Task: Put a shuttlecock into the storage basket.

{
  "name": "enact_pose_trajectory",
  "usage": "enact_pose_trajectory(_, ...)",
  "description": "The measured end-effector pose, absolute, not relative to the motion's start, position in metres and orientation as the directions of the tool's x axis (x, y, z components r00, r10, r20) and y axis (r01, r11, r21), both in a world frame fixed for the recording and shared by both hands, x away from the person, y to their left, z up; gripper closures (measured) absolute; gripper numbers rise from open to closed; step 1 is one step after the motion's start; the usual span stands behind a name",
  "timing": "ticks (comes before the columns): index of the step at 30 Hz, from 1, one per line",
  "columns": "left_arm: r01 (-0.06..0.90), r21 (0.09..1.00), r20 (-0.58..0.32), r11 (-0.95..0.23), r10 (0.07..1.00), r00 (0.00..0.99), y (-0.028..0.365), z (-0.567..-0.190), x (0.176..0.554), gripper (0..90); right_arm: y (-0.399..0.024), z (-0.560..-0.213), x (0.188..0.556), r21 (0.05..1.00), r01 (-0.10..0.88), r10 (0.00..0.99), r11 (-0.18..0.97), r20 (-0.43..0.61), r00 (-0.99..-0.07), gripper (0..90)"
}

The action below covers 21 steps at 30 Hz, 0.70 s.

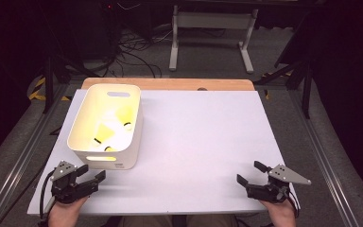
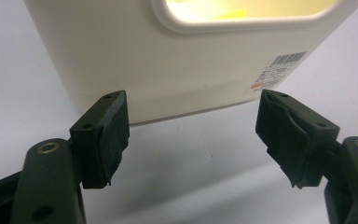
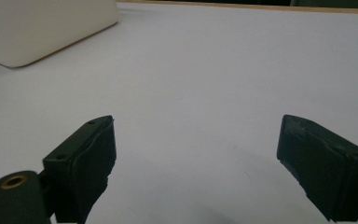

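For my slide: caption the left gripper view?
Open left gripper faces cream plastic bin on white table.

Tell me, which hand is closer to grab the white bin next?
Probably the left. The left gripper sits open right in front of the white bin, facing its near wall. The right gripper is also open, far across the table.

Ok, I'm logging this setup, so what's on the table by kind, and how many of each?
White bin: 1
Grippers: 2, the left gripper and the right gripper, both with open jaws
Yellow pieces inside the bin: too blurred to count
Total: 3, plus the yellow pieces
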State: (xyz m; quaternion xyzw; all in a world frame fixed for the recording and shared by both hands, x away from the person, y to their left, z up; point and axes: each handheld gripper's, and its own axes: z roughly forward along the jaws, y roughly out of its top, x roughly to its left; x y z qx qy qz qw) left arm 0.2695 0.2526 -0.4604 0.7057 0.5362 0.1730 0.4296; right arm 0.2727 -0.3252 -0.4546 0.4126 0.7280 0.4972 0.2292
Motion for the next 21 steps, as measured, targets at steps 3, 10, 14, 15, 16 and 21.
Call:
enact_pose_trajectory(3, 0.597, 0.801, -0.211, -0.056, 0.905, 0.368, 0.2523, -0.4599, 0.2673, 26.5, -0.3251, -0.4548, 0.2731, 0.912, 0.375, 0.828, 0.169, 0.075, -0.555, 12.5)
enact_pose_trajectory(10, 0.602, 0.797, -0.228, -0.042, 0.903, 0.365, 0.2549, -0.4611, 0.2670, 25.6, -0.3248, -0.4547, 0.2728, 0.912, 0.375, 0.828, 0.169, 0.075, -0.555, 12.5)
enact_pose_trajectory(14, 0.599, 0.800, -0.225, -0.040, 0.905, 0.362, 0.2556, -0.4608, 0.2660, 25.3, -0.3249, -0.4548, 0.2729, 0.911, 0.376, 0.829, 0.168, 0.076, -0.555, 12.5)
enact_pose_trajectory(15, 0.599, 0.800, -0.228, -0.039, 0.904, 0.363, 0.2559, -0.4609, 0.2659, 25.3, -0.3249, -0.4548, 0.2730, 0.911, 0.376, 0.828, 0.169, 0.075, -0.555, 12.5)
enact_pose_trajectory(16, 0.598, 0.801, -0.228, -0.038, 0.904, 0.362, 0.2562, -0.4607, 0.2658, 25.2, -0.3248, -0.4548, 0.2730, 0.911, 0.376, 0.828, 0.169, 0.076, -0.555, 12.5)
enact_pose_trajectory(21, 0.593, 0.804, -0.226, -0.037, 0.904, 0.363, 0.2570, -0.4605, 0.2652, 24.8, -0.3248, -0.4549, 0.2733, 0.911, 0.377, 0.829, 0.169, 0.076, -0.555, 12.5)
